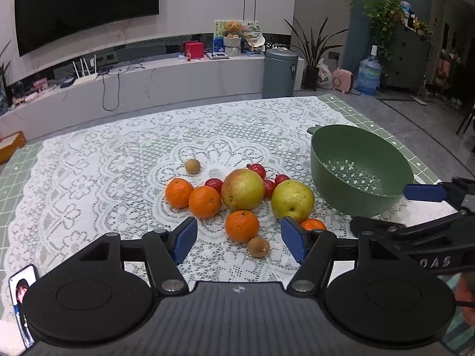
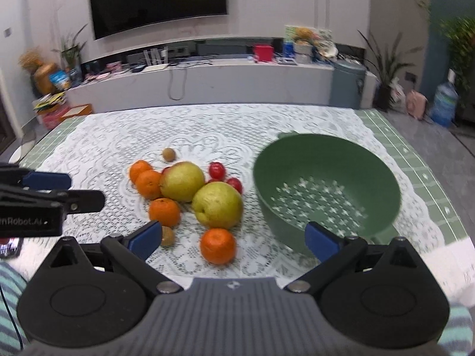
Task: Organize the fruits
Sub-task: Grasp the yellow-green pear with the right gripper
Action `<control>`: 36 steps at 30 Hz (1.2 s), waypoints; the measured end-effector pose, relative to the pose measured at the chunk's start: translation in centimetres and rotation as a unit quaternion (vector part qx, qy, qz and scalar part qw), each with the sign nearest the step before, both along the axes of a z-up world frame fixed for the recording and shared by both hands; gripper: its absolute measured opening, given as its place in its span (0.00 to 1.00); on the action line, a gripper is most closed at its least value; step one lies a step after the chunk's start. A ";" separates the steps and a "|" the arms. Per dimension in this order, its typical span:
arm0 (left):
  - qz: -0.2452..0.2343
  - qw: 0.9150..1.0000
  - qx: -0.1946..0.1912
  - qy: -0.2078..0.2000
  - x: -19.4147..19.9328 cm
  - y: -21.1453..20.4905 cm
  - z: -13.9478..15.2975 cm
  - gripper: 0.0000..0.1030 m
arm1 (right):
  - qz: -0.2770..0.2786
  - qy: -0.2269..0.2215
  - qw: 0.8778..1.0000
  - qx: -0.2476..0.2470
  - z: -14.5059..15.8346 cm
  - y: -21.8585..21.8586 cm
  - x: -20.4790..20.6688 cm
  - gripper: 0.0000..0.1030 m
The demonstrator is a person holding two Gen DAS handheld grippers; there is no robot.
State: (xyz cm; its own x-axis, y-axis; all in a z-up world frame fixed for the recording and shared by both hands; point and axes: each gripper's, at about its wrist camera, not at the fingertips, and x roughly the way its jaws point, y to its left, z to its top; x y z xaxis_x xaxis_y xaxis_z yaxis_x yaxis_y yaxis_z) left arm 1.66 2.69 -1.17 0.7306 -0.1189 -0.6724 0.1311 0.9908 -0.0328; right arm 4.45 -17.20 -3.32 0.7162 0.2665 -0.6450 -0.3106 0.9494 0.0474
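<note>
A heap of fruit lies mid-table on the lace cloth (image 1: 89, 178): two yellow-green pears (image 1: 242, 189) (image 1: 292, 200), several oranges (image 1: 242, 226), small red fruits (image 1: 257, 169) and brown kiwis (image 1: 258, 246). A green colander (image 1: 360, 175) stands empty to the right. My left gripper (image 1: 239, 243) is open just short of the nearest orange and kiwi, nothing between its pads. In the right wrist view my right gripper (image 2: 233, 238) is open too, an orange (image 2: 218, 246) lying ahead between its fingers, untouched, beside the colander (image 2: 326, 184) and a pear (image 2: 217, 204).
A phone (image 1: 20, 299) lies at the table's near left edge. Green checked cloth (image 1: 394, 145) shows beyond the lace at the table's sides. Behind the table stand a TV unit (image 1: 148, 83), a grey bin (image 1: 279, 72) and plants. Striped sleeves (image 2: 12, 284) frame the right wrist view.
</note>
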 end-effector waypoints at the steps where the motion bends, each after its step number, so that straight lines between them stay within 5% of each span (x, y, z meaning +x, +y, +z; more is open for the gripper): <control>1: -0.001 1.000 -0.004 0.004 0.1 0.1 -0.1 0.74 | 0.009 -0.003 1.000 -0.007 -0.1 0.3 0.1 0.87; 9: -0.020 0.999 -0.024 0.031 1.8 0.9 -1.2 0.72 | 0.077 -0.009 0.996 -0.051 -1.7 2.2 1.6 0.69; 14: -0.032 0.999 -0.019 0.038 3.0 0.9 -1.9 0.67 | 0.100 -0.006 0.992 -0.078 -2.8 3.3 2.9 0.67; 20: -0.045 0.998 -0.010 0.041 4.2 0.8 -2.7 0.48 | 0.119 -0.014 0.987 -0.111 -3.8 4.4 4.2 0.67; 36: -0.079 0.995 -0.012 0.064 8.5 1.1 -4.6 0.54 | 0.182 -0.032 0.956 -0.228 -6.1 7.7 7.3 0.54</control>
State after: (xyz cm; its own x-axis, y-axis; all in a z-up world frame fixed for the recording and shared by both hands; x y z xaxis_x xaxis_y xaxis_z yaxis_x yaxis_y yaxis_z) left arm 10.20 3.79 -5.73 0.6096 -0.2419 -0.7549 0.2781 0.9570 -0.0821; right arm 11.79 -9.45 -9.38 0.6709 0.2076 -0.7119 -0.6133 0.6950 -0.3753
